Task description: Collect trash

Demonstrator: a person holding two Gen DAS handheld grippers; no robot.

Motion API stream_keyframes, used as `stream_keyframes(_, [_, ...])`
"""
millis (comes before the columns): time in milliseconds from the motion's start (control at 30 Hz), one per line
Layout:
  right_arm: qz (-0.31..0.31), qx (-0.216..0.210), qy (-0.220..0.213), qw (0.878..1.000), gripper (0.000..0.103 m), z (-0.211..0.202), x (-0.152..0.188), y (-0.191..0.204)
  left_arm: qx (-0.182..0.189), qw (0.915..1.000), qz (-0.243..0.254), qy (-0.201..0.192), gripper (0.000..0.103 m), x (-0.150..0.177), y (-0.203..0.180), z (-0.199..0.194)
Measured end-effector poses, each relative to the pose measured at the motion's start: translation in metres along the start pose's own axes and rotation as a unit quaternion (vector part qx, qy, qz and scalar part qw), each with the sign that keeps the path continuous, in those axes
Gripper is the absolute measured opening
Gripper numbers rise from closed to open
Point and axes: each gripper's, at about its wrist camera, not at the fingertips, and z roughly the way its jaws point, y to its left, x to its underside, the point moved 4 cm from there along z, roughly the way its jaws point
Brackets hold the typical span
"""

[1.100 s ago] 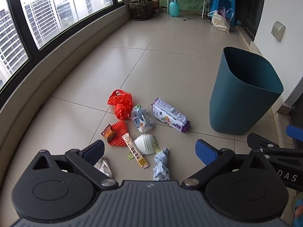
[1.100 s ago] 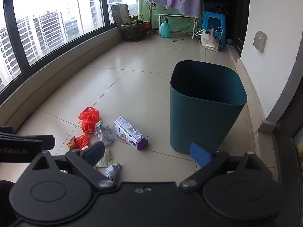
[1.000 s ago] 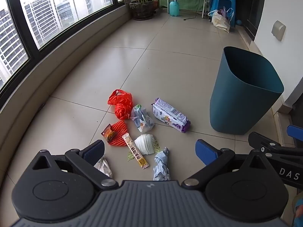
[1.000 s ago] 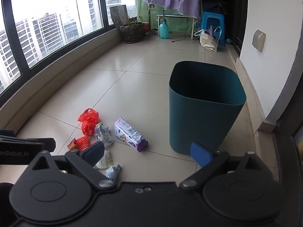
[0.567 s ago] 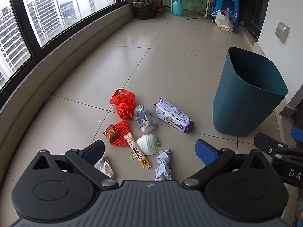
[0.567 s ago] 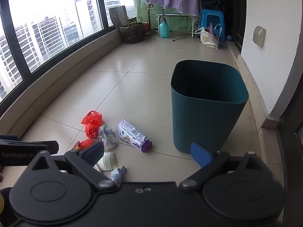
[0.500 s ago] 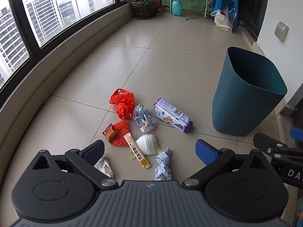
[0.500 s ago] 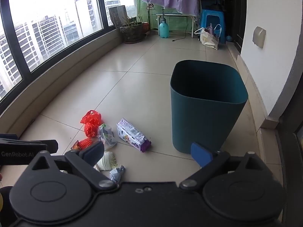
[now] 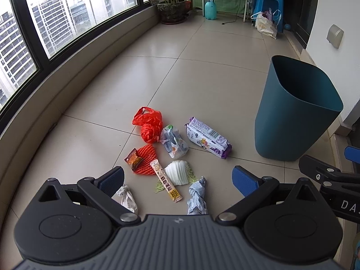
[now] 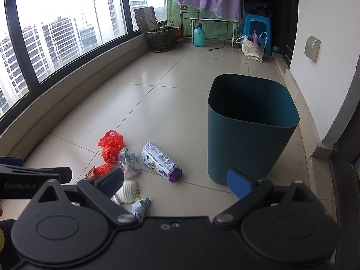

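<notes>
In the right wrist view, the near left finger (image 10: 109,181) hides most of the orange foam net (image 10: 102,170) and part of the white foam net (image 10: 128,194), and the near end of the blue crumpled wad (image 10: 140,207) goes behind the gripper body. In the left wrist view, the white twisted scrap (image 9: 126,198) is partly covered by the left finger, and the right gripper is cut off by the right edge. The bottom of the teal bin (image 10: 247,144) lies in shadow, so its contents cannot be told.

The tiled floor (image 9: 202,85) carries a teal bin (image 9: 292,121) and a litter cluster (image 9: 171,155) beside it.
</notes>
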Motion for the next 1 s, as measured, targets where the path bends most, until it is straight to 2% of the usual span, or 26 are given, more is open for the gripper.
stream_keyframes(533, [-0.006, -0.014, 0.009, 1.000, 0.098, 0.0038, -0.0023, 0.0014, 0.000, 1.0000, 0.001, -0.001, 0.103, -0.0027, 0.0002, 0.0046])
stream_keyframes(1000, [-0.006, -0.006, 0.010, 1.000, 0.098, 0.0007, -0.0005, -0.0022, 0.006, 1.0000, 0.005, 0.000, 0.103, -0.0023, -0.0047, 0.0051])
